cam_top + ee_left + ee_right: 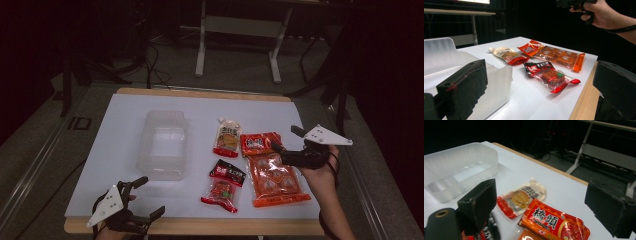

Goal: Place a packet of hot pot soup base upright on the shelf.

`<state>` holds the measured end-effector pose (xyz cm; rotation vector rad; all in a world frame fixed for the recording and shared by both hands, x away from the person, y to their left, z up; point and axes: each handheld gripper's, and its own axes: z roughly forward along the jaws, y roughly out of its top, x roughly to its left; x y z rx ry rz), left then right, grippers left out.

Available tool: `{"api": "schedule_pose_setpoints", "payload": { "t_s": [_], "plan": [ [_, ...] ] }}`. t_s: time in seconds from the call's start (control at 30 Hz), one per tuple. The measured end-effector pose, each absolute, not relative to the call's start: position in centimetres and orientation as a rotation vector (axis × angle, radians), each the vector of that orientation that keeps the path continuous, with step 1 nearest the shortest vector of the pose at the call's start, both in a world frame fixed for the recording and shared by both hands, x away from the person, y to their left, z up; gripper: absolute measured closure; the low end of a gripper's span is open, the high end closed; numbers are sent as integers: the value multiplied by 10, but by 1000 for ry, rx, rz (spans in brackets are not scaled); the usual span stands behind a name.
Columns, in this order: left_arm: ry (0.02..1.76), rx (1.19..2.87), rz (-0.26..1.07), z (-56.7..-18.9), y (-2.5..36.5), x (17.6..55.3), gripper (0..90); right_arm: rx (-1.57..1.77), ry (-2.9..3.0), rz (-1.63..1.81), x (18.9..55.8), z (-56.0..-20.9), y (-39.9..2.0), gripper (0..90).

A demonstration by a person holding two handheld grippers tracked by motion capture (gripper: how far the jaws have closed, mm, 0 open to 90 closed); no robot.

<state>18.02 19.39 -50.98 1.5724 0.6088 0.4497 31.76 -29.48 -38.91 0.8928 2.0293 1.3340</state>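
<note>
A clear plastic container (162, 145) stands empty at the left middle of the white table top (125, 115). To its right lie a cream and red spout pouch (227, 137), a small orange-red packet (257, 144), a large orange pack (275, 180) and a black and red packet (225, 185). My left gripper (150, 196) is open at the front left corner, near the container's front end (496, 85). My right gripper (285, 138) is open, held just above the small orange-red packet (549, 220), with nothing between its jaws.
The table's wooden front edge (200, 227) runs close to my left gripper. A white desk frame (240, 30) and cables on the floor (155, 75) lie beyond the far edge. A person's right hand (604, 15) shows in the left gripper view.
</note>
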Motion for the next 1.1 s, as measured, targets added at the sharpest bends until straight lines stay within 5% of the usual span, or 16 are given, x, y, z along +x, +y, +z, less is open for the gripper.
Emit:
{"api": "schedule_pose_setpoints", "payload": {
  "t_s": [0.63, 0.93, 1.1],
  "plan": [
    [604, 1588, 439, -511, 193, 182, 0, 1125, 2076, 1221, 374, -444, -321, 210],
    [603, 1592, 433, -511, 193, 182, 1, 1205, 2165, 1170, 399, -472, -328, 123],
    [616, 1570, 409, -512, 194, 183, 0, 1260, 2169, 1102, 408, -490, -333, 181]
  ]
}}
